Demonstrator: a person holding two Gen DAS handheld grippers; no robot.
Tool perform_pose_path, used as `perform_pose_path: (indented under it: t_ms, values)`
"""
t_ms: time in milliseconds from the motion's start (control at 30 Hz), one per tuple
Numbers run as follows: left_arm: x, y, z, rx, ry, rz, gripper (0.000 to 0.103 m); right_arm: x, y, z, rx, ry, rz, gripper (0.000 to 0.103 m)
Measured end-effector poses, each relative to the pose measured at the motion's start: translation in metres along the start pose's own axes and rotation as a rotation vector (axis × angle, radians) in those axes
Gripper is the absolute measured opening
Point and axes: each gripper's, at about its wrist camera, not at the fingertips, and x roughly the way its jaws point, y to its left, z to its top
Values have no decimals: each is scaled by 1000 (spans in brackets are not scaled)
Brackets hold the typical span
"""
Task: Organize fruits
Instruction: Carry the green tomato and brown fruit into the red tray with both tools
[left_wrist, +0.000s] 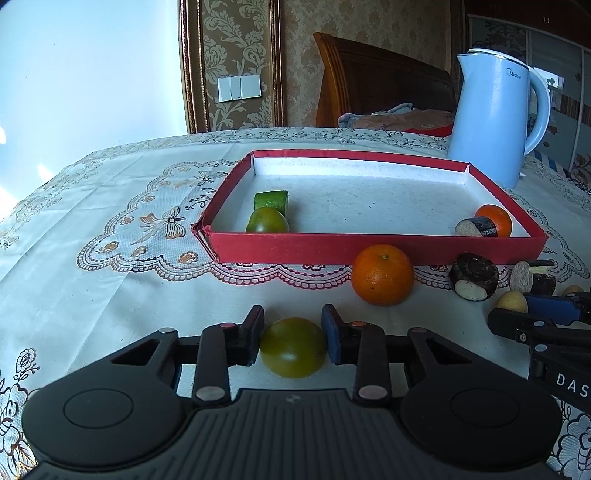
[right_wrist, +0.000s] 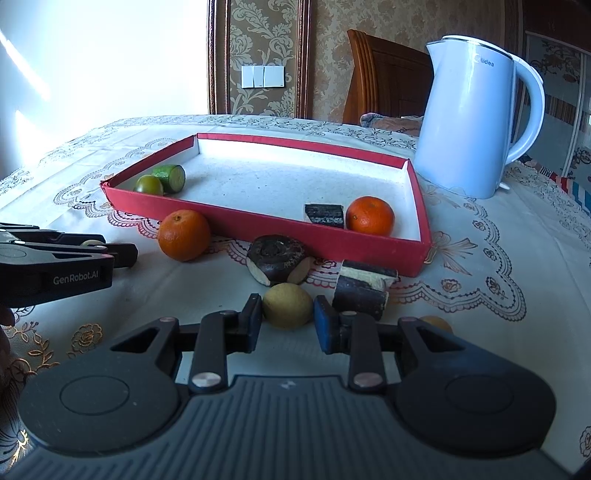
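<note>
My left gripper (left_wrist: 292, 314) is shut on a green tomato (left_wrist: 293, 349) that rests on the tablecloth. In the right wrist view my right gripper (right_wrist: 286, 301) is shut on a small yellow fruit (right_wrist: 287, 304). Ahead lies a red tray (left_wrist: 369, 247) holding a green tomato (left_wrist: 266, 220), a cucumber piece (left_wrist: 271, 201), an orange (left_wrist: 495, 218) and a dark cylinder piece (left_wrist: 474, 227). A second orange (left_wrist: 382, 275) sits on the cloth against the tray's front wall. The left gripper (right_wrist: 110, 254) shows at the left edge of the right wrist view.
A pale blue kettle (left_wrist: 495, 118) stands behind the tray's right corner. Two dark cut pieces (right_wrist: 277, 264) (right_wrist: 362, 291) lie in front of the tray (right_wrist: 258, 229), near my right fingers. Another yellowish fruit (right_wrist: 436, 323) peeks out behind the right finger. A wooden headboard rises beyond the table.
</note>
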Motion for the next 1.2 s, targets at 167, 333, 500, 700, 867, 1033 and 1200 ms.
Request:
perform_pose_path:
  t_ms: [167, 333, 500, 700, 867, 1033, 1200]
  values:
    - [-1, -1, 1, -4, -1, 9, 33, -1, -1, 0, 4, -4, 3, 29]
    - [-2, -4, 4, -4, -14, 12, 33, -1, -2, -1, 11, -12, 8, 29]
    - [-5, -10, 9, 13, -48, 23, 33, -3, -2, -2, 17, -21, 10, 29]
    - [-5, -12, 19, 15, -103, 37, 33, -3, -3, -2, 19, -21, 11, 29]
    - [1, -14, 19, 23, -99, 64, 33, -2, -3, -2, 21, -19, 11, 29]
    - [1, -14, 17, 28, -94, 60, 33, -2, -3, -2, 21, -18, 10, 29]
    - [5, -13, 14, 29, -77, 59, 33, -3, -3, -2, 22, -24, 8, 29]
